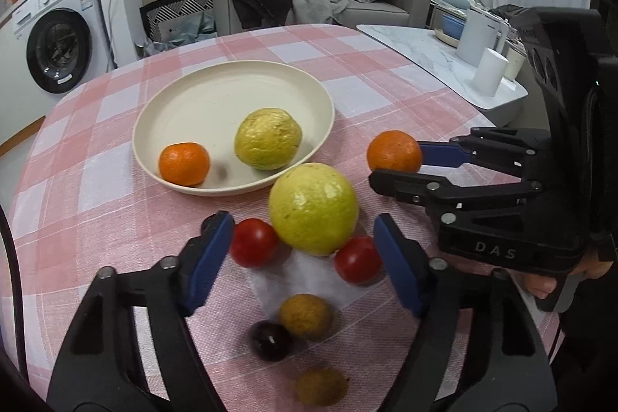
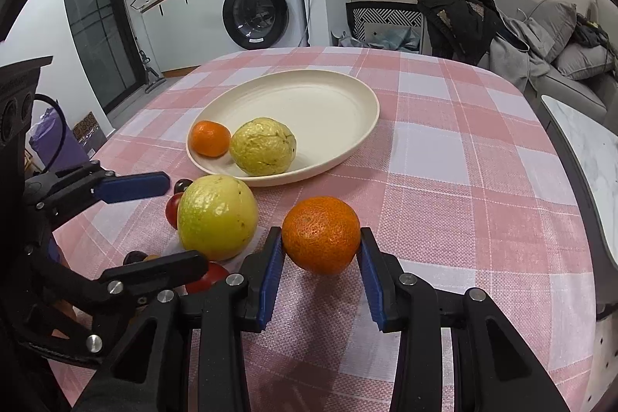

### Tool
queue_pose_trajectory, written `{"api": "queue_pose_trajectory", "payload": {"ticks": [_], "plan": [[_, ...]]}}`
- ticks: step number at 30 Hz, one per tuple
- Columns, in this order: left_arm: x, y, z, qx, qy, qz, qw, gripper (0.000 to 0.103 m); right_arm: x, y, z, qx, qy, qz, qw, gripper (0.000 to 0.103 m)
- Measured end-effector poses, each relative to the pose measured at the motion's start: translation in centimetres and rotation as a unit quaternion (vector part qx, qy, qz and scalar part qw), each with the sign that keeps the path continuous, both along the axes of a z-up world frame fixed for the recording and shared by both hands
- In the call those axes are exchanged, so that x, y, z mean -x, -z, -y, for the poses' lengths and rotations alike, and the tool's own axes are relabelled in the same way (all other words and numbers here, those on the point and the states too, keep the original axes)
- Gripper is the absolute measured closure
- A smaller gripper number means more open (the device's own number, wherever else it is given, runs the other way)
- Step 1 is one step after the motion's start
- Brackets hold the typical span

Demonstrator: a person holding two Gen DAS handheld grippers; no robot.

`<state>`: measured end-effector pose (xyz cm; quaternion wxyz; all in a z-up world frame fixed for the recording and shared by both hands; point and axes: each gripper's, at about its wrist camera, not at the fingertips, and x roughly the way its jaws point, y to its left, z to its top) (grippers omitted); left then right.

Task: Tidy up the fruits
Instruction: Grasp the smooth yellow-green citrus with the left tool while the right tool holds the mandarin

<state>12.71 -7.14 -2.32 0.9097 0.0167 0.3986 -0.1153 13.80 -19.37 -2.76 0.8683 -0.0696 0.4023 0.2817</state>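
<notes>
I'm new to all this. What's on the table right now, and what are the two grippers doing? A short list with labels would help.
surface: table with pink checked cloth
plate: holds one orange and one yellow-green fruit
right gripper: shut on a second orange, above the cloth
left gripper: open around loose fruit, pads touching nothing
loose on cloth: large yellow-green fruit, two red tomatoes, a dark fruit, two small brownish fruits

A plate [image 1: 231,91] sits mid-tabletop [image 1: 96,180], holding a mandarin [image 1: 184,163] and a guava [image 1: 267,138]. Nearer the front edge lie a second guava [image 1: 313,208], two tomatoes beside it, and smaller fruits behind those.
</notes>
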Motion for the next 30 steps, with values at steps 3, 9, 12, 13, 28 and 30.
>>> {"api": "queue_pose_trajectory", "payload": {"ticks": [3, 9, 12, 13, 28, 30], "plan": [[-0.5, 0.0, 0.2, 0.009, 0.002, -0.007, 0.9999, 0.037, 0.0, 0.1, 0.0, 0.002, 0.000, -0.001, 1.000, 0.064], [-1.3, -0.1, 0.2, 0.016, 0.002, -0.014, 0.9998, 0.038, -0.1, 0.1, 0.2, -0.001, 0.003, -0.001, 1.000, 0.064], [-1.6, 0.0, 0.3, 0.010, 0.005, -0.016, 0.9998, 0.038, -0.1, 0.1, 0.2, 0.000, 0.004, -0.001, 1.000, 0.064], [-1.7, 0.0, 0.5, 0.009, 0.007, -0.016, 0.9998, 0.038, -0.1, 0.1, 0.2, 0.000, 0.004, 0.000, 1.000, 0.064], [-2.4, 0.6, 1.9, -0.020, 0.019, -0.019, 0.9994, 0.051, -0.1, -0.2, 0.8, -0.007, 0.021, -0.001, 1.000, 0.064], [-2.5, 0.7, 1.7, -0.020, 0.018, -0.018, 0.9995, 0.052, -0.1, -0.2, 0.8, -0.008, 0.021, 0.000, 1.000, 0.064]]}}
